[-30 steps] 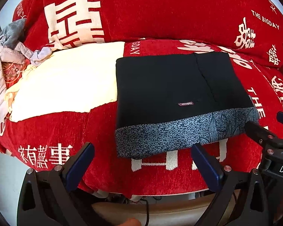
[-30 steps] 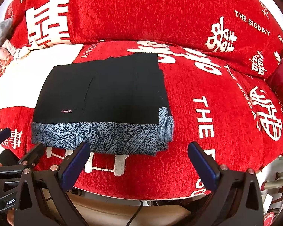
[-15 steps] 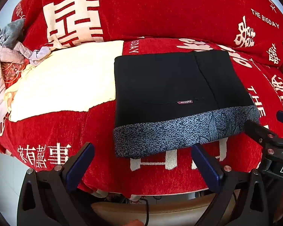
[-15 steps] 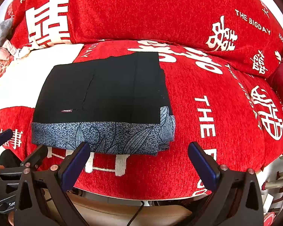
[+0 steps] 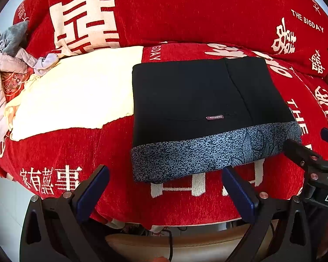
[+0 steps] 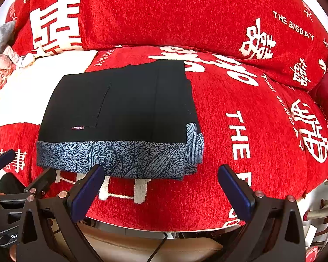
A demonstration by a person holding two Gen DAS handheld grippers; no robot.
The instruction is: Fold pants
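The black pants (image 5: 196,100) lie folded into a flat rectangle on the red sofa seat, with a blue-grey patterned band (image 5: 207,152) along the near edge and a small label on top. They also show in the right wrist view (image 6: 124,109). My left gripper (image 5: 164,187) is open and empty, held just in front of the pants' near edge, apart from them. My right gripper (image 6: 161,187) is open and empty, in front of the pants' right near corner. Each gripper shows at the edge of the other's view.
A cream cloth (image 5: 76,91) lies on the seat left of the pants. A pile of grey and pink clothes (image 5: 4,61) sits at the far left. Red printed back cushions (image 5: 185,11) rise behind. The seat's front edge (image 5: 174,214) drops off below the grippers.
Both grippers stay open and nearly still; the view has shifted only slightly. The pants have not moved.
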